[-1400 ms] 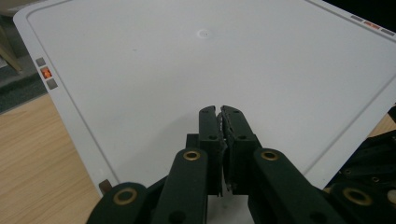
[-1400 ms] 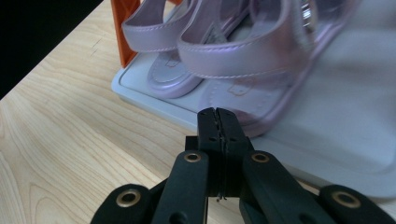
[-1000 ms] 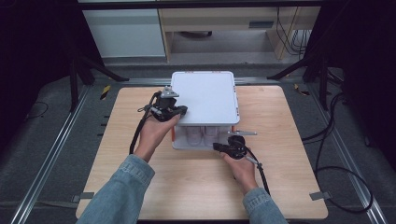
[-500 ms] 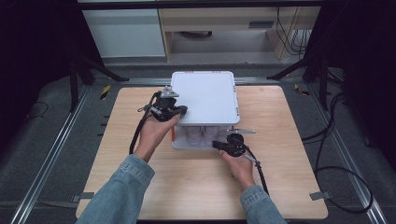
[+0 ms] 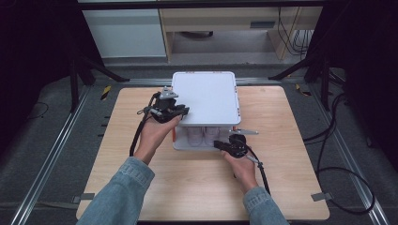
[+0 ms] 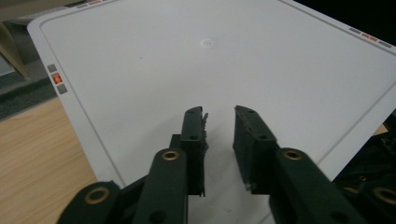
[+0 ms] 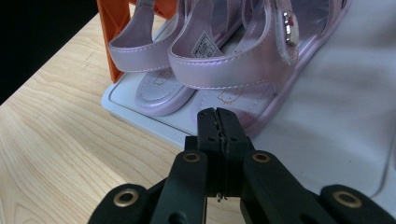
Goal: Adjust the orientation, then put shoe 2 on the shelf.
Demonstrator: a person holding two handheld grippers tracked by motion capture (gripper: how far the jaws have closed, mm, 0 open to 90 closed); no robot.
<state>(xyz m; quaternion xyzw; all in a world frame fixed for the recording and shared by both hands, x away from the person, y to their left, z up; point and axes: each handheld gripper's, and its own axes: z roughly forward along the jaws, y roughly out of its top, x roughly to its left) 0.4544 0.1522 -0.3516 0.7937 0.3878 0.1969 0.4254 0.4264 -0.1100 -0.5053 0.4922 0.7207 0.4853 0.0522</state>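
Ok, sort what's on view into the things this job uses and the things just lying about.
In the job:
- white shoe rack, its top shelf under the left tool, jaws just opened, nothing between them
- pink sandals on the lower shelf
- right tool, shut, empty, at the lower shelf's edge

Lying about:
- cables on the floor
- wooden table

High view: fixed above the near edge of the bench [image 5: 141,197], facing forward and down, far enough to take in the whole top. Left gripper view: rides on the left hand-held gripper [image 6: 219,128], close above the white lid [image 6: 154,60] of the shoe box [image 5: 206,98]. Right gripper view: rides on the right hand-held gripper [image 7: 217,122], low and close, facing the pink sandals [image 7: 219,60] inside. All three views share the box.
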